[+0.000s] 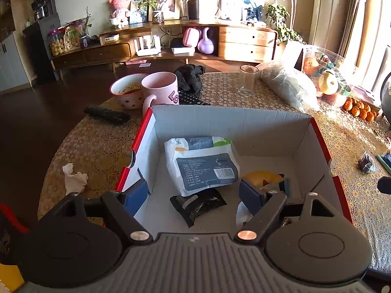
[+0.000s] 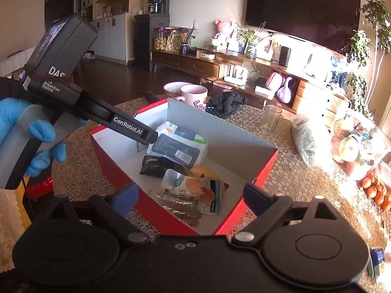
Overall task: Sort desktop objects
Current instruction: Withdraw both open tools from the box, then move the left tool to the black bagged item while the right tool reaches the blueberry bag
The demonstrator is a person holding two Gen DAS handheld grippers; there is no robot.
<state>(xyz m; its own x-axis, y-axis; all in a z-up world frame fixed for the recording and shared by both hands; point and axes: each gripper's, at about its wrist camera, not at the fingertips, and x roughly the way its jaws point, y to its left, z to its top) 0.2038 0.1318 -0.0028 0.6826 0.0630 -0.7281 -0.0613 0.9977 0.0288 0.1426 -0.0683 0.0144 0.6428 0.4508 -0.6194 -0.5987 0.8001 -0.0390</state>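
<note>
With both the left gripper (image 1: pixel 194 190) and the right gripper (image 2: pixel 189 195) released and empty above the red box (image 1: pixel 144 127) on the tabletop (image 1: pixel 97 144), the white packet (image 1: pixel 200 163) inside looks light, soft and crinkly, best pinched at an edge, its long axis running slantwise toward the box's far wall.

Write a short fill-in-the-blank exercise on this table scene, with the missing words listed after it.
1. The white wet-wipe pack lies inside the red cardboard ____.
2. The pink mug stands beside the polka-dot ____.
3. The empty clear ____ stands on the lace tablecloth, beyond the box.
4. The jaws of the left gripper stand ____, holding nothing.

Missing words: box; bowl; glass; open
</note>
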